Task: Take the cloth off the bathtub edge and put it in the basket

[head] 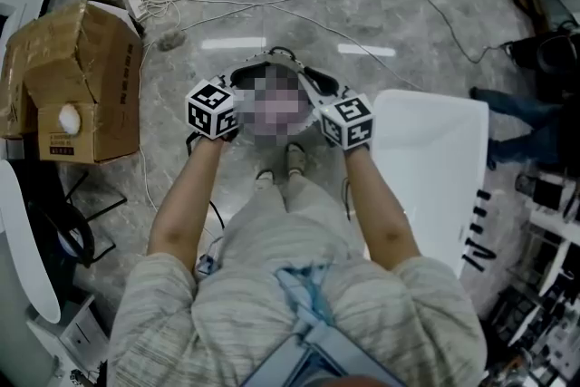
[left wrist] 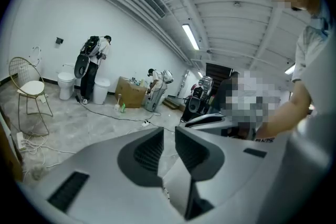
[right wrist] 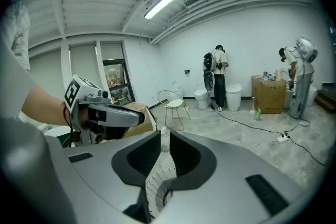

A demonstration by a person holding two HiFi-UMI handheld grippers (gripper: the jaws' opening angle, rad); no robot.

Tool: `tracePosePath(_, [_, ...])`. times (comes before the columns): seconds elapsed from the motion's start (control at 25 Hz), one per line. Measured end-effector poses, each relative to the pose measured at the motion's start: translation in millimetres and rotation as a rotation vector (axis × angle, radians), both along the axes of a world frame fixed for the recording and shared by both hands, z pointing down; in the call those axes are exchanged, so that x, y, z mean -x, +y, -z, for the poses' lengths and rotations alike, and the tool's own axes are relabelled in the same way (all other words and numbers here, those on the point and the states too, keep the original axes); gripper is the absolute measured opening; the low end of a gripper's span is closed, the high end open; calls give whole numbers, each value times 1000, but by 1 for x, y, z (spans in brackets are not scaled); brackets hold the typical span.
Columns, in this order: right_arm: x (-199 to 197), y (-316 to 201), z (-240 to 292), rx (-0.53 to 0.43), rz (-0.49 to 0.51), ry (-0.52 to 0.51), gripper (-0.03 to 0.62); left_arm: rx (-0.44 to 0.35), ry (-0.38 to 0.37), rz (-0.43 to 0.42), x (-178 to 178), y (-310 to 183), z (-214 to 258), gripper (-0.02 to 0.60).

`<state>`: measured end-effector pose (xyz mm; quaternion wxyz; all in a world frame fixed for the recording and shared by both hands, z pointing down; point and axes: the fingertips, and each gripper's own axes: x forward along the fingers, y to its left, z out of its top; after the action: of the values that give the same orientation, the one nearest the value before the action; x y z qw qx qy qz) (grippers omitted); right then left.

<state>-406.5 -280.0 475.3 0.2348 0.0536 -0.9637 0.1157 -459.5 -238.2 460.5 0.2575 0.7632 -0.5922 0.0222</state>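
**Left hand-held gripper** [left wrist: 169,136], **right hand-held gripper** [right wrist: 164,144]: held side by side before the person, aimed across the room. Jaws a narrow slit apart, nothing between; probably a neutral pose.
**White tub** [head: 435,168]: right of the person.
**Cloth, basket:** in no view; place and long axis cannot be told.

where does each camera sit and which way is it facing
Left gripper view: rides the left gripper, facing across the room to a wire chair and toilet; own jaws, right forearm.
Right gripper view: rides the right gripper, facing across the room; own jaws, left gripper beside them.
Head view: on the head, looking steeply down at the marble floor; forearms, shirt, shoes, both grippers.
Shared: both gripper views show the chair, toilet and a standing person.
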Motion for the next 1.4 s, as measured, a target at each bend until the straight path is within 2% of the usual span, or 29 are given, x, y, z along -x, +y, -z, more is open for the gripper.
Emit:
tracePosePath(0.36, [-16, 28, 63, -54, 36, -133, 48, -142, -15, -34, -24, 26, 58, 66])
tracePosePath(0.6, [-32, 46, 95, -69, 17, -195, 48, -216, -16, -17, -39, 51, 86, 64])
tracePosePath(0.64, [-35, 49, 98, -75, 14, -199, 46, -226, -13, -12, -40, 54, 89, 65])
tracePosePath(0.68, [-38, 52, 101, -79, 12, -202, 3, -233, -11, -8, -42, 57, 92, 66])
tracePosePath(1.4, [-86, 93, 138, -128, -52, -284, 3, -352, -10, 0, -64, 109, 135, 65])
